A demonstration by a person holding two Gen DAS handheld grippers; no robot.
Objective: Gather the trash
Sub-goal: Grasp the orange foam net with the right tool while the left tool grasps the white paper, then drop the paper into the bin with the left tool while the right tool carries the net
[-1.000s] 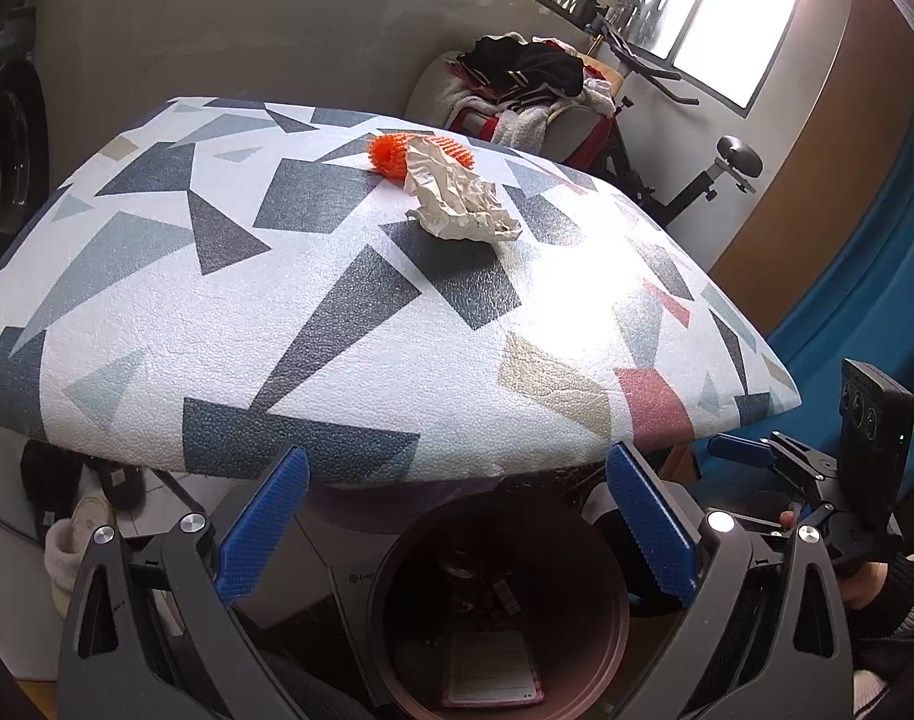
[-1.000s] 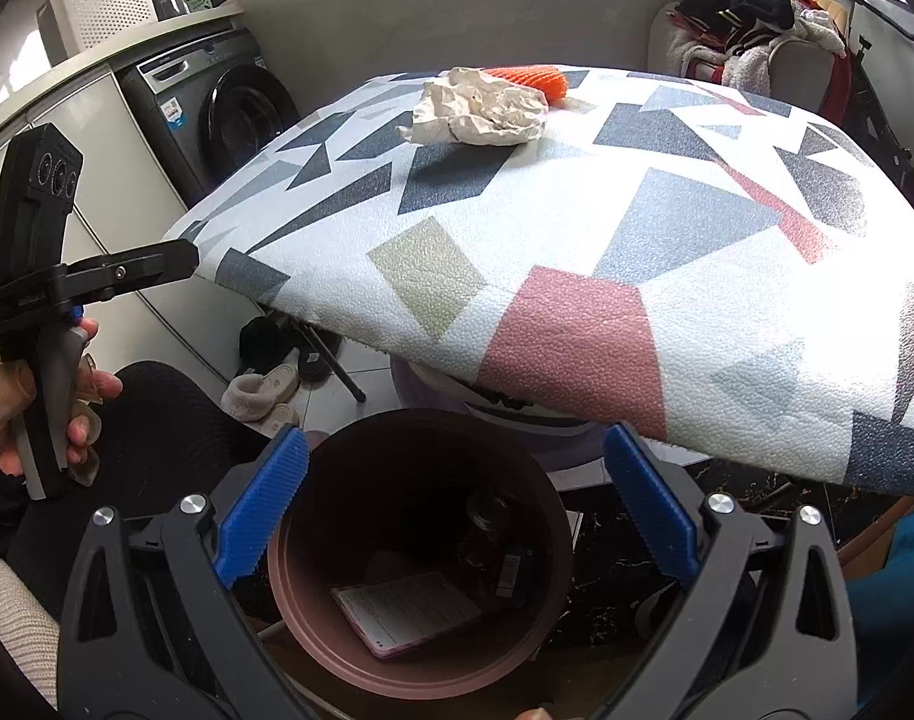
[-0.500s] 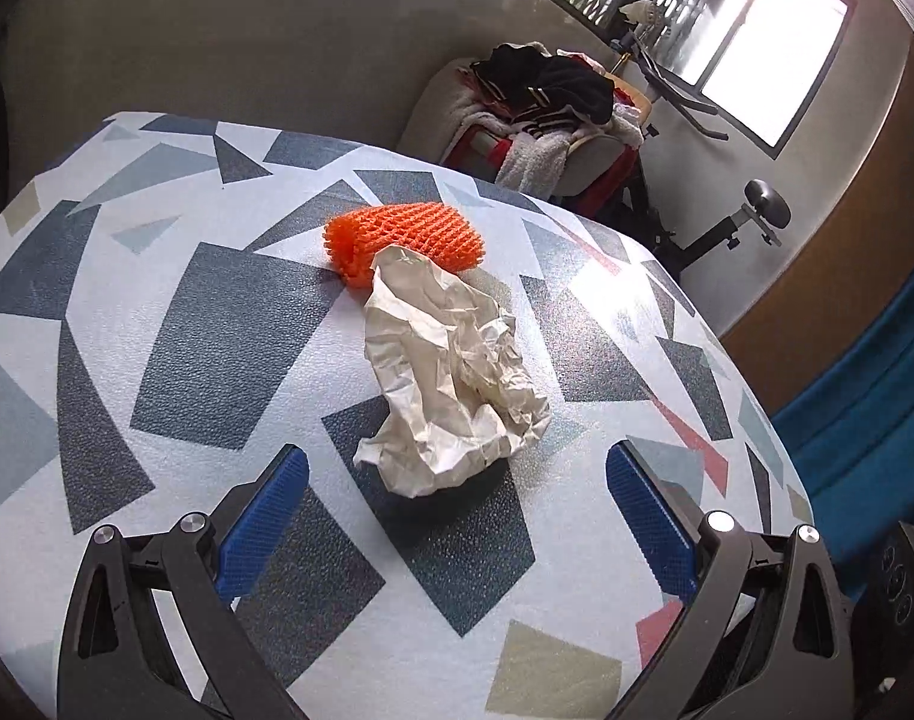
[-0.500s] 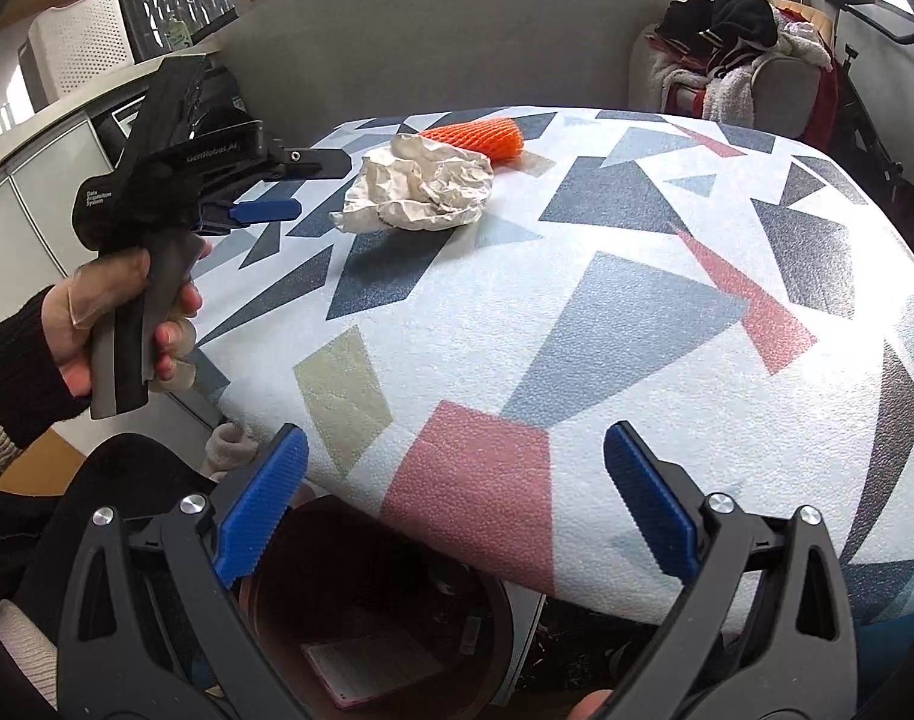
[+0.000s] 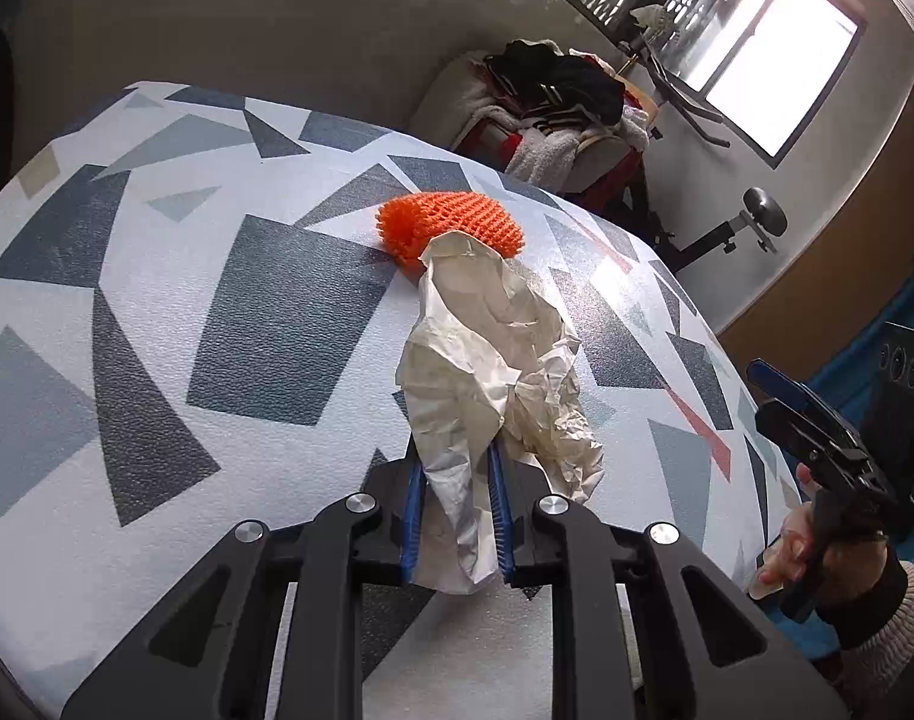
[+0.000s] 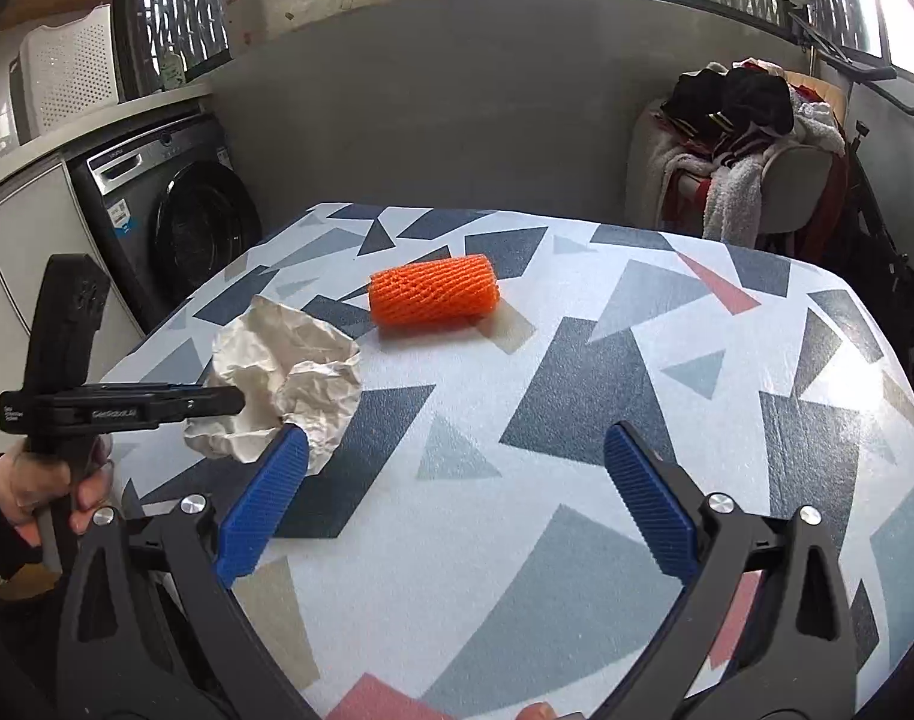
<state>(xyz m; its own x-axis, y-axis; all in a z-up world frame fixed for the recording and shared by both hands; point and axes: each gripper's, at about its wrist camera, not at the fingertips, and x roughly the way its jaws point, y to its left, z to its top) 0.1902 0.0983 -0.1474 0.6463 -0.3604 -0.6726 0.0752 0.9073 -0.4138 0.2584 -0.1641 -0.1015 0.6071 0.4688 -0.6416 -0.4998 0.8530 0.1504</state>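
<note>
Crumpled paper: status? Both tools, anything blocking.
Left tool closing on the crumpled paper, paper between its pads. Right tool open, empty, above the table. Orange foam net untouched beyond. Nothing blocking.

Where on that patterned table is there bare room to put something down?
Most of the table is bare: the whole stretch right of the orange foam net and the near part. It is crowded only at the left, where the left gripper is closing on the crumpled paper.

Orange foam net point(image 6: 433, 290) beside crumpled paper point(image 6: 286, 381)
</note>
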